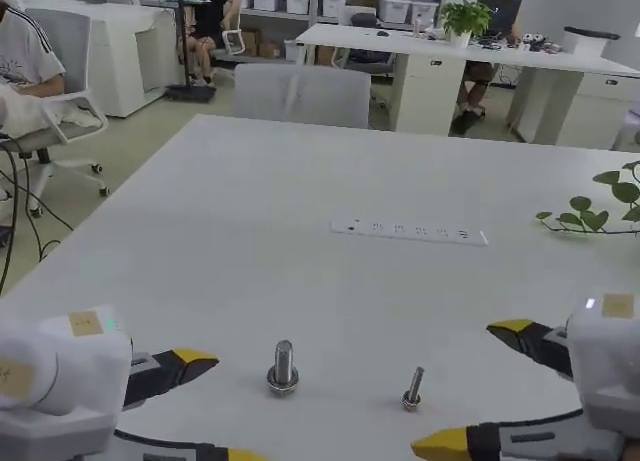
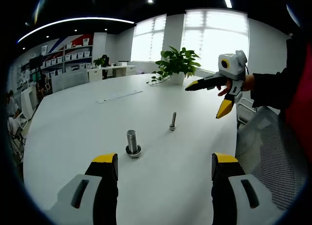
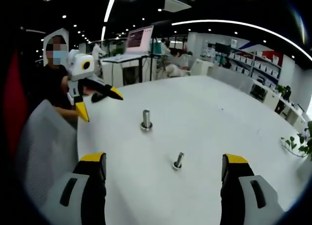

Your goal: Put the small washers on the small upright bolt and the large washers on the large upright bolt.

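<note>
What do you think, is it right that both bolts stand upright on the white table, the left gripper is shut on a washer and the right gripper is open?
Not quite: the left gripper is open and empty, as the left gripper view shows. The large bolt and small bolt do stand upright on the table, and the right gripper is open.

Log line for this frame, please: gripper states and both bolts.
left gripper: jaws open, empty | right gripper: jaws open, empty | large bolt: upright on table | small bolt: upright, apart from it
</note>
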Available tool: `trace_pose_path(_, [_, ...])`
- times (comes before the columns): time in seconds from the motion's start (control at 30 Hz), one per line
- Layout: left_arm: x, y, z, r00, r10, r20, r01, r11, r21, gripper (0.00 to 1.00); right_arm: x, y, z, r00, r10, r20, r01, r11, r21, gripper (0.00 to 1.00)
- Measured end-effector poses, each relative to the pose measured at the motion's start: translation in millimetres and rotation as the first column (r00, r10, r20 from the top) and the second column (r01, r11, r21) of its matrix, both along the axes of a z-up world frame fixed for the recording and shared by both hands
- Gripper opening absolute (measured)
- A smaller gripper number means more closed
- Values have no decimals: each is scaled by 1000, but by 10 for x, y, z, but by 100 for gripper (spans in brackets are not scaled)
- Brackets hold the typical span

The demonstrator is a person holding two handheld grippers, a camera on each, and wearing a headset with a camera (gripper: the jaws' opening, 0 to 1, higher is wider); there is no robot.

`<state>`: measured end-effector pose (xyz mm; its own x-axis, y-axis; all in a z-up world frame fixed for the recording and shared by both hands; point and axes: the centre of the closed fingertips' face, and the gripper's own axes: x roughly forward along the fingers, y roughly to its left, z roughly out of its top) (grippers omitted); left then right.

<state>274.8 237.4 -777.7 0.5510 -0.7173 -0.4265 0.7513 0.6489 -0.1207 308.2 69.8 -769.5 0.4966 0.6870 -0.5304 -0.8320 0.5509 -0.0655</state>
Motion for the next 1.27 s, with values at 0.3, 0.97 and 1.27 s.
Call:
trace_pose_path(0.3, [-18, -19, -54, 1000, -6, -12, 6, 1000, 5, 78, -126, -47, -201, 997, -74, -19, 75, 995, 62, 99])
trace_pose_path(0.97, [-13, 11, -160, 999, 20, -44, -19, 1000, 12, 79, -151, 32, -321, 996, -82, -39, 85, 992, 94, 99])
trace_pose_path(1.27, [-32, 15, -177, 998, 26, -50, -26, 1000, 14, 79, -153, 31, -340, 996, -78, -48, 82, 993, 90, 98])
